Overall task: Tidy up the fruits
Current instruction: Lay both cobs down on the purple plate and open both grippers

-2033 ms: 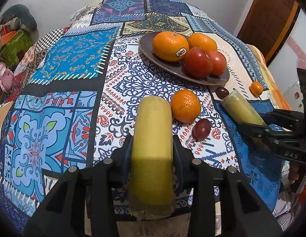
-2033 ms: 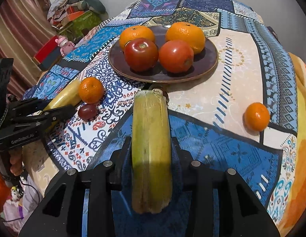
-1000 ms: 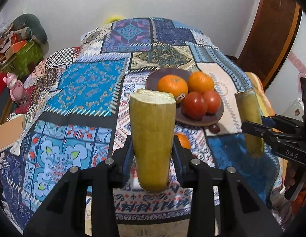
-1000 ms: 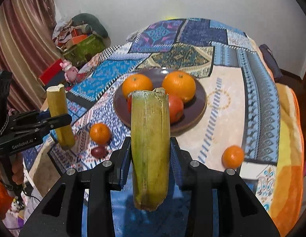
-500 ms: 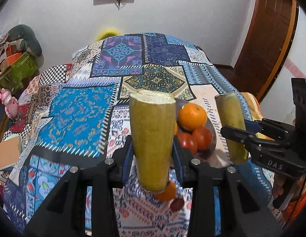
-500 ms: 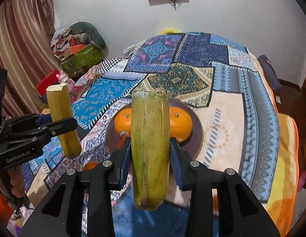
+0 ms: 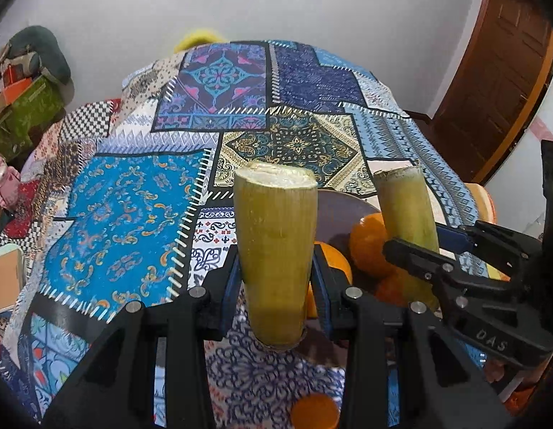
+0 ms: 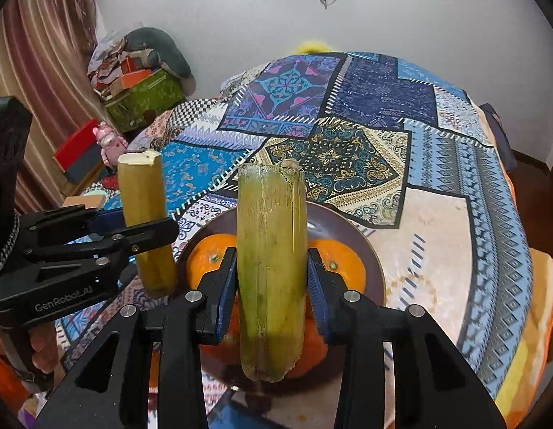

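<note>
Both tongs grip upright cane pieces: left tongs (image 7: 276,286) hold one stalk (image 7: 276,250) centre frame, right tongs (image 8: 272,286) another (image 8: 271,268). Only the right view shows the brown plate (image 8: 373,254) whole; oranges (image 8: 208,261) sit half hidden behind the stalk.

"DAS" is printed in pale letters on the black body of the right claw (image 7: 451,246), seen from the left wrist. "GenRobot_AI" is printed on the black body of the left claw (image 8: 133,225), seen from the right wrist.
</note>
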Action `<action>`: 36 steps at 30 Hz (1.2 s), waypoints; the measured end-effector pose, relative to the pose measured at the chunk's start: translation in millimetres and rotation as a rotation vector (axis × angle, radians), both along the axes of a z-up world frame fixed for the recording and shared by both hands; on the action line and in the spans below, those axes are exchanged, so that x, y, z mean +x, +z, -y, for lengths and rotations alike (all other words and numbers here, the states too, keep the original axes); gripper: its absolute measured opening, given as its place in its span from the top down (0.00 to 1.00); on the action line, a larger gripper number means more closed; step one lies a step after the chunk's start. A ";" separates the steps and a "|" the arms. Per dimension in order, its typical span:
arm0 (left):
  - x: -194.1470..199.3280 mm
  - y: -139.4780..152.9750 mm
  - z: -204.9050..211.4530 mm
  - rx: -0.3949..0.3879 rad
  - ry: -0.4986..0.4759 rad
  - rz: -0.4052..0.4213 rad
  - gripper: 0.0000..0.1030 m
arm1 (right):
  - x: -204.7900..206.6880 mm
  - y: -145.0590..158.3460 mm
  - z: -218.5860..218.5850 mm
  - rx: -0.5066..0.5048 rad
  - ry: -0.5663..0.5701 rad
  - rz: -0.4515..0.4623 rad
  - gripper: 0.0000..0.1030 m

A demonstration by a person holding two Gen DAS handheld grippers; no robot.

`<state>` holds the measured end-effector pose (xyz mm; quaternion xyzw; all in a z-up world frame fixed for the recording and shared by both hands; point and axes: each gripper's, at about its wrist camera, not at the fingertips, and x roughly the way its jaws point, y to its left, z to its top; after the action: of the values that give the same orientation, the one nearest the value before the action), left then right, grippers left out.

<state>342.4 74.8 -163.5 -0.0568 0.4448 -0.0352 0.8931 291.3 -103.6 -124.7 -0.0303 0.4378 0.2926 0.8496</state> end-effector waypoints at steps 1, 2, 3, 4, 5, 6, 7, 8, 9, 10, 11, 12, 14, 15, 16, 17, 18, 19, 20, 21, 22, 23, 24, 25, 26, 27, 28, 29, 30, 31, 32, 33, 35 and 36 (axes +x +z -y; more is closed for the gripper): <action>5.1 -4.1 -1.2 -0.003 0.003 -0.008 0.64 | 1.7 -1.9 -1.7 -0.002 0.004 -0.004 0.67; 8.1 -6.6 -1.4 -0.002 0.003 -0.012 0.64 | 3.2 -3.7 -3.6 -0.004 0.007 -0.008 0.67; 10.7 -8.5 -1.5 0.000 0.001 -0.014 0.64 | 4.4 -5.3 -5.4 -0.005 0.010 -0.010 0.67; 13.6 -10.6 -1.2 0.003 -0.001 -0.014 0.64 | 5.7 -6.7 -6.4 -0.006 0.011 -0.013 0.67; 15.7 -12.1 -0.6 0.006 -0.002 -0.015 0.64 | 7.4 -7.7 -7.1 -0.006 0.012 -0.015 0.67; 17.4 -13.2 -0.2 0.007 -0.003 -0.017 0.64 | 9.6 -8.7 -7.9 -0.007 0.012 -0.019 0.67; 19.0 -14.6 0.0 0.008 -0.005 -0.021 0.64 | 10.7 -9.8 -8.7 -0.007 0.012 -0.022 0.67; 20.9 -16.5 0.2 0.006 -0.006 -0.025 0.64 | 11.5 -11.4 -9.9 -0.009 0.013 -0.027 0.67; 22.1 -18.0 0.3 0.006 -0.007 -0.028 0.64 | 12.7 -12.9 -10.5 -0.011 0.014 -0.030 0.67; 24.0 -21.0 0.9 0.008 -0.011 -0.038 0.64 | 13.4 -14.4 -11.2 -0.014 0.016 -0.032 0.67; 25.2 -23.5 2.0 0.014 -0.013 -0.044 0.64 | 13.6 -15.3 -11.9 -0.016 0.018 -0.031 0.67; 25.9 -25.4 2.9 0.020 -0.015 -0.047 0.64 | 13.8 -15.7 -13.0 -0.021 0.020 -0.027 0.67; 26.8 -26.3 4.0 0.032 -0.020 -0.044 0.64 | 13.7 -15.7 -14.5 -0.024 0.023 -0.027 0.67; 28.0 -26.1 4.0 0.033 -0.021 -0.046 0.64 | 15.0 -16.8 -14.6 -0.023 0.024 -0.027 0.67; 29.0 -26.2 3.8 0.030 -0.022 -0.049 0.64 | 16.2 -17.3 -15.1 -0.024 0.026 -0.029 0.67; 30.4 -26.5 3.9 0.030 -0.022 -0.052 0.64 | 16.9 -17.8 -16.2 -0.027 0.028 -0.032 0.67; 31.5 -26.5 3.9 0.033 -0.023 -0.055 0.64 | 17.5 -18.1 -17.5 -0.032 0.030 -0.032 0.67; 33.0 -26.6 4.0 0.035 -0.024 -0.060 0.64 | 17.6 -18.3 -18.7 -0.038 0.033 -0.032 0.67; 34.0 -26.7 3.9 0.037 -0.023 -0.063 0.65 | 18.0 -18.5 -19.9 -0.043 0.036 -0.033 0.67; 35.0 -26.6 4.0 0.042 -0.020 -0.067 0.64 | 19.2 -18.8 -20.4 -0.045 0.037 -0.037 0.66; 36.3 -27.3 3.7 0.055 -0.013 -0.073 0.64 | 19.5 -18.9 -20.6 -0.044 0.036 -0.039 0.66; 37.1 -28.2 2.8 0.058 -0.011 -0.076 0.64 | 19.6 -18.7 -20.8 -0.038 0.042 -0.046 0.66; 37.2 -29.0 2.2 0.055 -0.011 -0.080 0.64 | 19.7 -18.7 -20.3 -0.039 0.039 -0.044 0.66; 36.4 -29.3 1.4 0.051 -0.012 -0.077 0.64 | 18.8 -17.1 -19.5 -0.029 0.039 -0.037 0.65; 35.4 -28.9 1.5 0.051 -0.013 -0.074 0.64 | 17.9 -14.3 -18.7 -0.027 0.036 -0.029 0.64; 34.4 -28.8 2.0 0.053 -0.014 -0.072 0.64 | 17.6 -12.9 -18.2 -0.025 0.037 -0.027 0.64; 33.7 -28.6 2.3 0.055 -0.014 -0.071 0.64 | 17.1 -11.3 -17.8 -0.022 0.038 -0.024 0.64; 33.1 -28.4 2.4 0.057 -0.015 -0.071 0.63 | 16.9 -10.6 -18.0 -0.023 0.037 -0.022 0.64; 32.5 -28.1 2.3 0.057 -0.016 -0.072 0.63 | 16.8 -9.9 -17.9 -0.023 0.038 -0.022 0.64; 32.2 -27.6 2.4 0.055 -0.016 -0.073 0.62 | 15.5 -9.1 -17.3 -0.026 0.040 -0.020 0.64; 31.2 -26.6 1.9 0.051 -0.017 -0.074 0.61 | 14.6 -8.9 -16.8 -0.027 0.038 -0.016 0.64; 30.0 -25.5 1.7 0.047 -0.019 -0.073 0.60 | 13.3 -8.0 -15.7 -0.027 0.036 -0.013 0.64; 25.9 -21.3 2.3 0.040 -0.027 -0.067 0.59 | 10.9 -6.0 -13.7 -0.024 0.034 -0.012 0.64; 24.0 -19.3 3.4 0.041 -0.030 -0.064 0.59 | 10.6 -5.0 -12.5 -0.023 0.031 -0.010 0.64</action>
<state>366.4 71.4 -182.8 -0.0332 0.4744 -0.0375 0.8789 301.9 -91.1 -129.7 -0.0454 0.4448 0.3011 0.8423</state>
